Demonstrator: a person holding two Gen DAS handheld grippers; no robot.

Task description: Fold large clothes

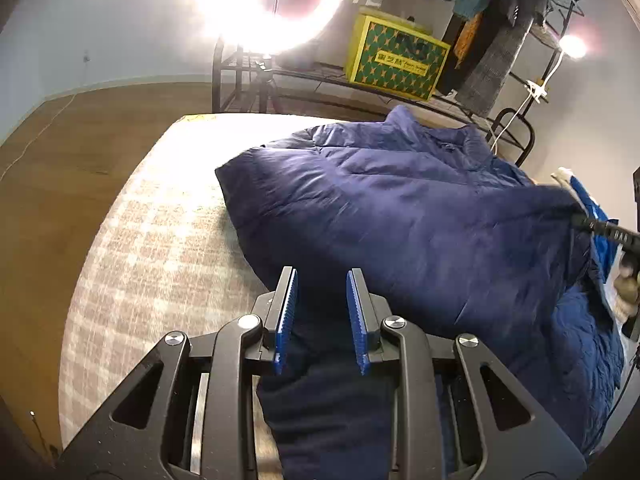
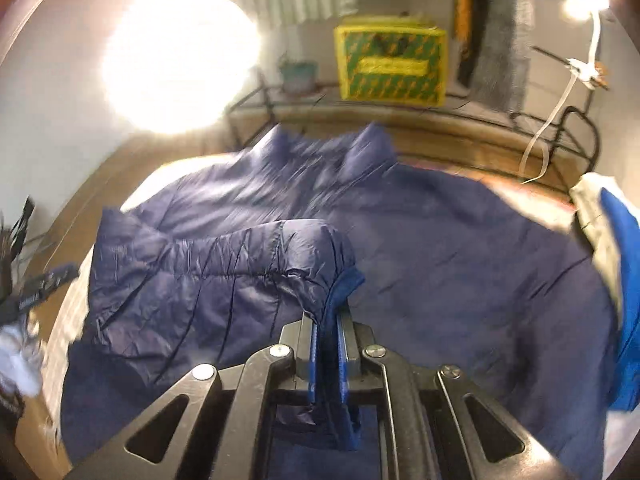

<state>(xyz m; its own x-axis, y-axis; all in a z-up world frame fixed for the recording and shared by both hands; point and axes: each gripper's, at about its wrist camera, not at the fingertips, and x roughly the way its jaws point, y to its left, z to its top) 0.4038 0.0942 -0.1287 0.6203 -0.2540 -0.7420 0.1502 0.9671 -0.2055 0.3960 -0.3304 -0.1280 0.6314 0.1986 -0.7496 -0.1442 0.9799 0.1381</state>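
Navy puffer jacket (image 1: 400,216) is lying spread over the checked bed cover (image 1: 152,240), collar pointing toward the far edge, body puffed up and partly doubled over.

Left tongs (image 1: 322,312) are gripping a thick dark wad of the jacket's near edge; the blue pads sit a little apart only because the padding fills the gap, so it reads as a grasp, not a release. Holding the bulk there is probably anchoring one side for the fold.

Right tongs (image 2: 328,344) are clenching tight on a thin blue-lined hem or cuff edge of the jacket (image 2: 460,264), with the quilted sleeve part (image 2: 208,276) draping off to the left of them. Pinching the edge looks meant for carrying that flap across the body.

Judging: a fold is in progress, not finished; the jacket is not yet flat or compact.

Around: a bright ring lamp (image 1: 272,4) is glaring, a yellow-green box (image 1: 396,60) is sitting on a black metal rack (image 1: 240,80), clothes are hanging on a rail (image 1: 492,20), and a small lamp (image 1: 572,46) with a white cable is at right. A blue and white garment (image 2: 616,280) is lying at the right side of the bed, near the jacket, and could be getting in the way of the fold. The right-wrist view is heavily blurred, so fine detail is unclear.
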